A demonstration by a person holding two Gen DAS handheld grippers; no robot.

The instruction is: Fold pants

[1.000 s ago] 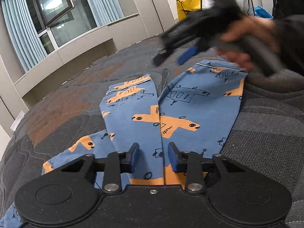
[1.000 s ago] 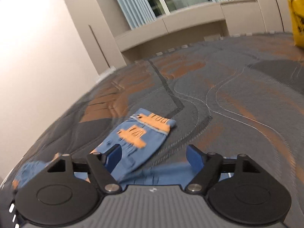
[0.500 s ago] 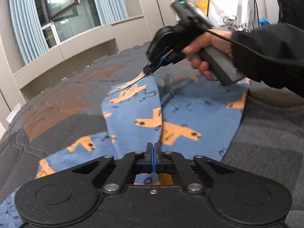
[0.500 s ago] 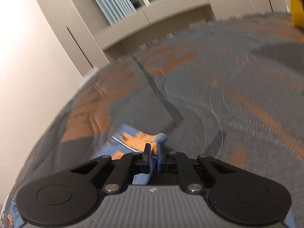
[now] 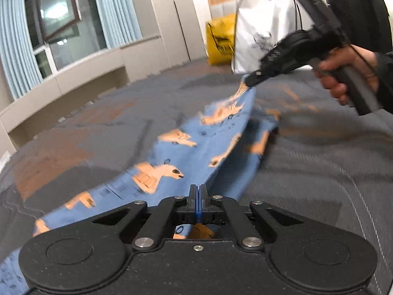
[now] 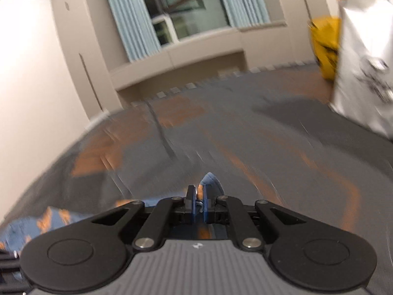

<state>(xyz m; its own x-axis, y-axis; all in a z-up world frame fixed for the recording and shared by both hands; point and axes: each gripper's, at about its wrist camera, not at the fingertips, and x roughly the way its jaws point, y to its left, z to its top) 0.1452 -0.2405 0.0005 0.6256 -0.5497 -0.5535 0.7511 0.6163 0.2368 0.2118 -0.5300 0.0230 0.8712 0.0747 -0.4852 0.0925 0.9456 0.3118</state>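
Observation:
The pants are blue with orange animal prints and lie on a grey and orange quilted bed. My left gripper is shut on the near part of one leg. My right gripper shows in the left wrist view, shut on the far cuff of that leg and holding it lifted above the bed, so the leg stretches between the two grippers. In the right wrist view my right gripper pinches a blue fold of the pants, and more of the fabric trails at the lower left.
A yellow bag and a white bag stand at the far side of the bed. A window with pale blue curtains and a beige ledge lie beyond the bed. The right wrist view is blurred by motion.
Both grippers shut on one pant leg. The right gripper has lifted the cuff and carried it to the right, and the leg now rises off the bed over the other leg.

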